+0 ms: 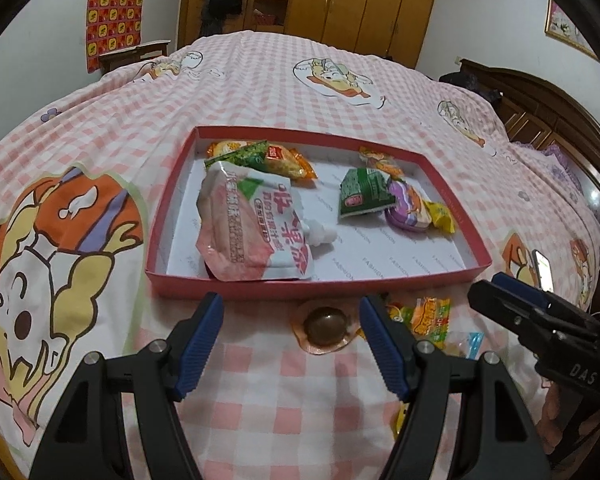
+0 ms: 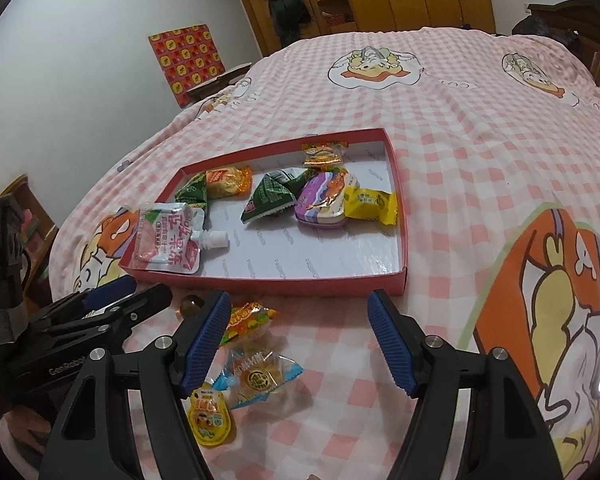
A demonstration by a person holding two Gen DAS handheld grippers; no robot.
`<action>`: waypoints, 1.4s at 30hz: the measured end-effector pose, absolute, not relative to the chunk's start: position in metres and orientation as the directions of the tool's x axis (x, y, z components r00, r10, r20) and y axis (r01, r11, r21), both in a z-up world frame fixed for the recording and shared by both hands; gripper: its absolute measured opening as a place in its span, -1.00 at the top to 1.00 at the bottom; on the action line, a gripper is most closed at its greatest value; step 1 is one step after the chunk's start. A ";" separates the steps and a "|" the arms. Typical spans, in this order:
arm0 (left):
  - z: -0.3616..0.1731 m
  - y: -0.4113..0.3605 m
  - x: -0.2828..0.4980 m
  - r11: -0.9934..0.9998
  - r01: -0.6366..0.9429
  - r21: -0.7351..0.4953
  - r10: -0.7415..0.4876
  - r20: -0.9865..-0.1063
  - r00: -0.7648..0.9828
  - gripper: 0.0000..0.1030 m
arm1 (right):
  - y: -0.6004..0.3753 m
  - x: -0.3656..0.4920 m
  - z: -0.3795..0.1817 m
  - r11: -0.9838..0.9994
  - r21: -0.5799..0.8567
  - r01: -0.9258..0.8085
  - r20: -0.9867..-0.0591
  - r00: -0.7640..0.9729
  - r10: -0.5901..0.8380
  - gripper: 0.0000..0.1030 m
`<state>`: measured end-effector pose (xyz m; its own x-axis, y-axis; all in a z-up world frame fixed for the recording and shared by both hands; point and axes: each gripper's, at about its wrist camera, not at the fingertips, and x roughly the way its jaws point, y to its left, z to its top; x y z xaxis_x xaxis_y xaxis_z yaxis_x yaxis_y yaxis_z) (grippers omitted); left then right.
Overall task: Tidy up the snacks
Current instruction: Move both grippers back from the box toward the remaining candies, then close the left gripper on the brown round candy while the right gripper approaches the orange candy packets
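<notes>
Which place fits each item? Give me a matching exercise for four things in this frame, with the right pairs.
Items:
1. pink spout pouch
2. purple tin
3. round brown snack
4. blue-edged clear packet

Places:
A. on the bedspread, between the left gripper's fingers
B. box's near-left corner
C. on the bedspread, before the right gripper
D. box's right part, beside a yellow candy

Pairs: 1-B, 2-D, 3-A, 4-C

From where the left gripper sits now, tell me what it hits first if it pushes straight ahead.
Probably the round brown sweet lying on the bedspread between the open fingers of the left gripper; just beyond is the red box near wall. Depth is unclear.
</notes>
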<state>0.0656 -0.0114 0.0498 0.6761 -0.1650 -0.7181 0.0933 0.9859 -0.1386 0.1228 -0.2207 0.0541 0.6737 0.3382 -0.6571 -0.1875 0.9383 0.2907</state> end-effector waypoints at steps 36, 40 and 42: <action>0.029 -0.028 0.068 0.986 0.143 -0.091 -0.163 -0.736 0.657 0.33 | -0.211 0.115 0.042 0.916 0.330 -0.226 -0.678 0.618 0.397 -0.41; 0.033 -0.017 0.066 0.988 0.113 -0.101 -0.151 -0.731 0.666 0.33 | -0.201 0.117 0.042 0.916 0.320 -0.242 -0.686 0.608 0.400 -0.41; 0.035 -0.012 0.064 0.990 0.098 -0.102 -0.142 -0.728 0.670 0.33 | -0.196 0.119 0.040 0.917 0.313 -0.248 -0.694 0.599 0.399 -0.41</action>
